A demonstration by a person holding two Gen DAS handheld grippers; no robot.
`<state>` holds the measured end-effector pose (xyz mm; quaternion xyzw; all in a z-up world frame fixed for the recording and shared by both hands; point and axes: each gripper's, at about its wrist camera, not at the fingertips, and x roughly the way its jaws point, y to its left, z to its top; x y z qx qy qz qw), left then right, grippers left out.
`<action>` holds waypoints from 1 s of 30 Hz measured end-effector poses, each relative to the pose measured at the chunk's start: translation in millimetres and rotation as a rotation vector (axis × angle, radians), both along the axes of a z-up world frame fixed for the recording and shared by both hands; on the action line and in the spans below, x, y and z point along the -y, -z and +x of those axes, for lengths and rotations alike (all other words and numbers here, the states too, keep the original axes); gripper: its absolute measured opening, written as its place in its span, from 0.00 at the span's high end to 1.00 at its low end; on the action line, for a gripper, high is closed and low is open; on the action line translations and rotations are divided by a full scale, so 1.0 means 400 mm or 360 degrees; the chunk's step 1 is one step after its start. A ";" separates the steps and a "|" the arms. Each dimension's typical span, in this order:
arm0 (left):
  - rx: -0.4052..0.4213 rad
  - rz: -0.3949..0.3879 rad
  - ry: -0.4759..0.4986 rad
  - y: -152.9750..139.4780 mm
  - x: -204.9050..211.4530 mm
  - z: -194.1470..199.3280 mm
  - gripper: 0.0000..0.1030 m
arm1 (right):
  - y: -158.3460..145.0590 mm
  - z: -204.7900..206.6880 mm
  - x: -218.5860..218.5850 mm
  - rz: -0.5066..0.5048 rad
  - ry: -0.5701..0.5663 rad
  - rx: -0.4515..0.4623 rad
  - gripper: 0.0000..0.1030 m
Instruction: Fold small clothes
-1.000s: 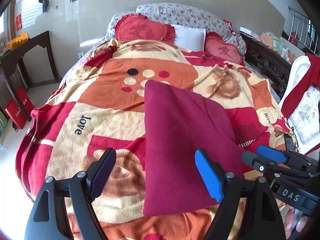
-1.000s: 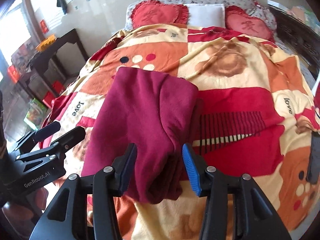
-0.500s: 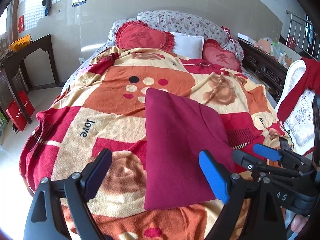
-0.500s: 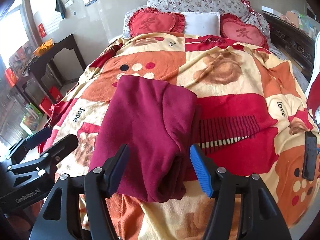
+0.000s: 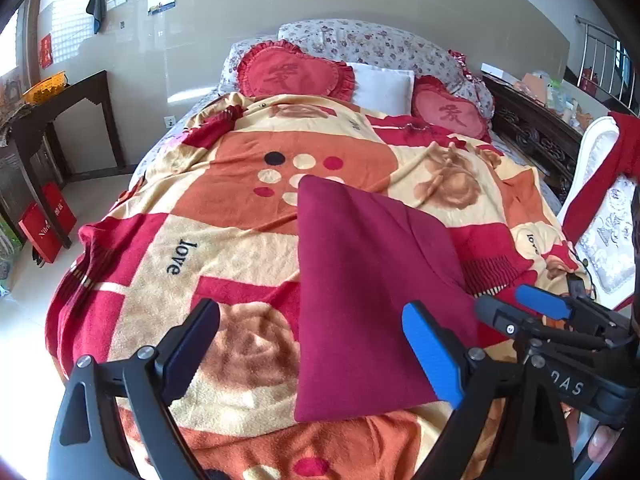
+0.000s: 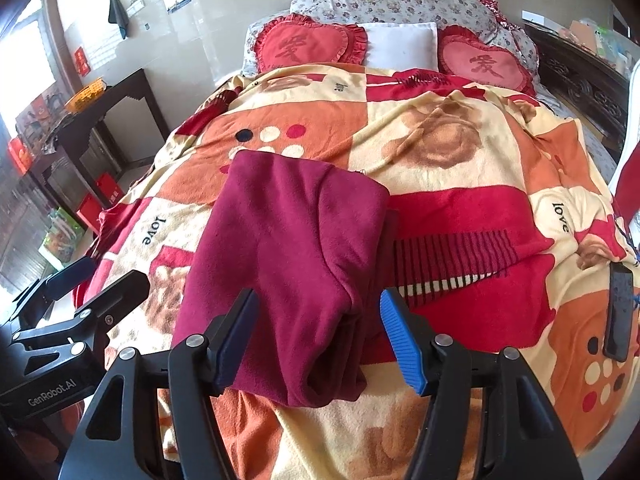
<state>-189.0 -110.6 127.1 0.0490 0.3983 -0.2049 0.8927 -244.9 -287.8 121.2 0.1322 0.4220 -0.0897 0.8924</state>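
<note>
A folded maroon garment (image 5: 368, 292) lies flat on the patterned blanket (image 5: 224, 252) near the foot of the bed; it also shows in the right wrist view (image 6: 292, 264). My left gripper (image 5: 316, 352) is open and empty, held above the garment's near left edge. My right gripper (image 6: 320, 344) is open and empty, with its jaws either side of the garment's near right corner, above it. Each gripper shows at the edge of the other's view.
Red heart cushions (image 5: 296, 72) and a white pillow (image 5: 380, 84) lie at the bed's head. A dark side table (image 5: 52, 120) stands to the left, with red boxes (image 5: 48, 220) on the floor. A white chair (image 5: 600, 200) with red cloth stands right. A phone (image 6: 618, 312) lies on the blanket.
Both grippers have drawn back and up from the garment, so more of the bed and room is in view. The garment has not moved.
</note>
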 end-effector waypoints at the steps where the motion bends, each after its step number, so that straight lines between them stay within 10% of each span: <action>1: -0.0001 0.0000 -0.0001 -0.001 0.000 0.002 0.07 | -0.001 0.001 0.002 -0.0002 0.0002 0.0003 0.57; 30: -0.0028 0.0041 -0.0038 0.021 -0.004 0.042 0.07 | 0.020 0.042 0.000 -0.0006 -0.0027 -0.0012 0.57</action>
